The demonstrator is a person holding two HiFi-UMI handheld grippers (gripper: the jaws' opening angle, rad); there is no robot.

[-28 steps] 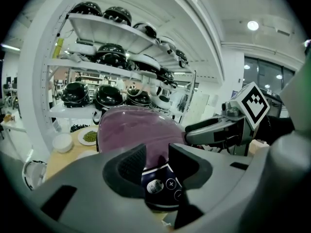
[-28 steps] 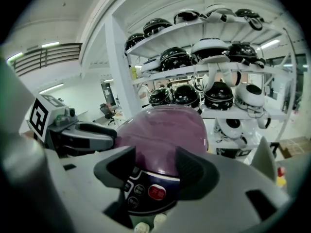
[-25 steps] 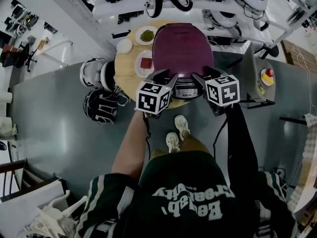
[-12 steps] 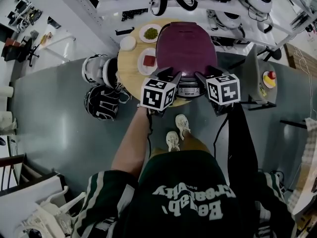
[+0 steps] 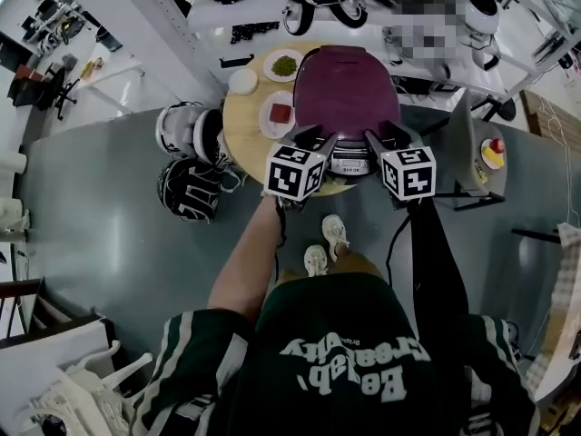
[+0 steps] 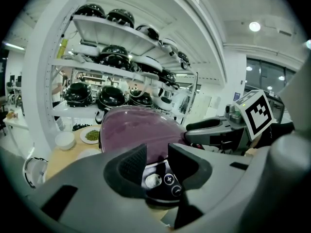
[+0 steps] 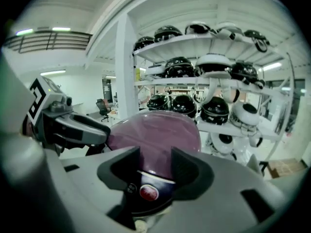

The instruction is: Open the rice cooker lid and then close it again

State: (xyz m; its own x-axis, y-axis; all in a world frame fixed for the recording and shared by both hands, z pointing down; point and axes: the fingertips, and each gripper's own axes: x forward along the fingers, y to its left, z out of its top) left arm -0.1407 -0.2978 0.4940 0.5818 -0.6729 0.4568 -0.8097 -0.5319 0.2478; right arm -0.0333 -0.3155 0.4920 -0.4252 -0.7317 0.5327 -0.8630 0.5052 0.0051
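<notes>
Big round light-wood table [image 5: 238, 121] has the rice cooker with the purple domed lid and dark body [image 5: 349, 89] on its near side. The lid's fully down, so I reckon I'm on the opening step, lining up on the front. Left gripper [image 5: 320, 140] hovers at the cooker's front left, jaws roughly half apart with nothing between them, just the dark control panel [image 6: 163, 181] beyond. Right gripper [image 5: 379, 139] sits front right. Its jaws have just been closing but there's a gap and they're empty, and the small round red button [image 7: 148, 192] shows through. If that's the release, next move is a square press on it, then lifting the lid clear
</notes>
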